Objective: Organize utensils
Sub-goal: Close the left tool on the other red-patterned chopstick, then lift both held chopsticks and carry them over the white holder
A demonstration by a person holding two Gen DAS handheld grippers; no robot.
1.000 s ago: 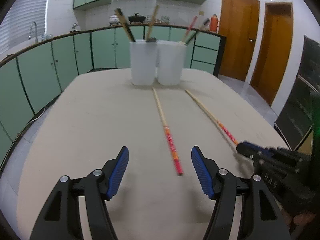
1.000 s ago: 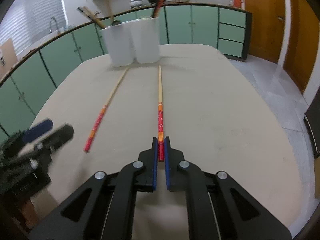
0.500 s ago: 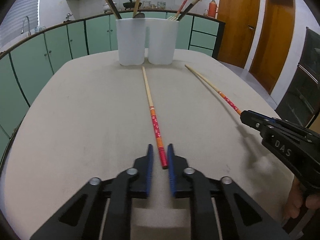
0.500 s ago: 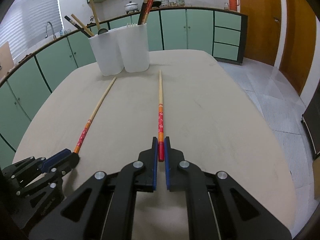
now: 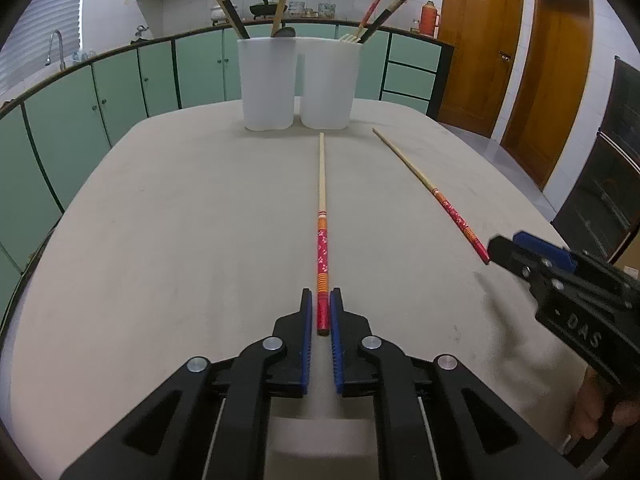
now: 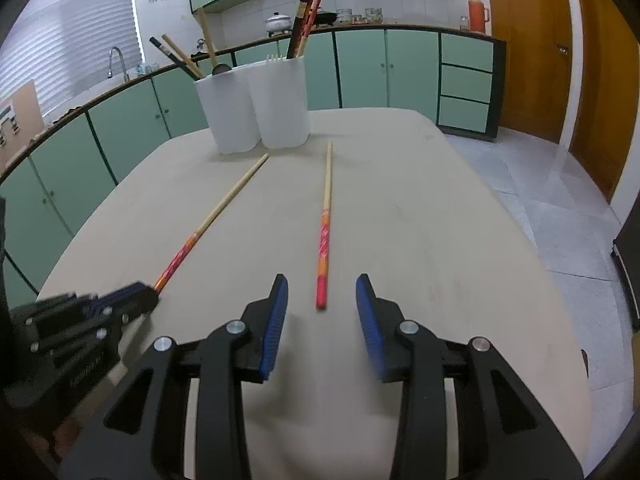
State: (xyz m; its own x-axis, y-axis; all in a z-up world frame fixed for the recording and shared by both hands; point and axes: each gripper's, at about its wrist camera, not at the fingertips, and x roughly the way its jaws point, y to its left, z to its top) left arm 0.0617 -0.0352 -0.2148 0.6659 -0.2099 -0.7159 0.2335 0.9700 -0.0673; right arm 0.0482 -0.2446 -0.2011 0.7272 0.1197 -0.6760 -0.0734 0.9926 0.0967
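Observation:
Two long chopsticks with red patterned ends lie on a beige table [image 5: 180,220]. My left gripper [image 5: 322,312] is shut on the red end of the left chopstick [image 5: 320,184], also seen as the left chopstick [image 6: 224,204] running into the left gripper [image 6: 136,298]. My right gripper [image 6: 322,300] has its jaws opening. The right chopstick [image 6: 326,208] rests between the blue pads [image 6: 276,320] without touching them. From the left wrist, the right chopstick [image 5: 424,184] ends just in front of the right gripper [image 5: 508,250].
Two white utensil holders [image 5: 267,84] [image 5: 330,82] stand side by side at the table's far end, with chopsticks, a fork and a spoon sticking out. Green cabinets ring the room behind. Wooden doors are at the right. A hand [image 5: 596,412] holds the right gripper's handle.
The left gripper went from wide open to shut on the left chopstick's red end. The right gripper, shut on its chopstick before, has opened and let it go.

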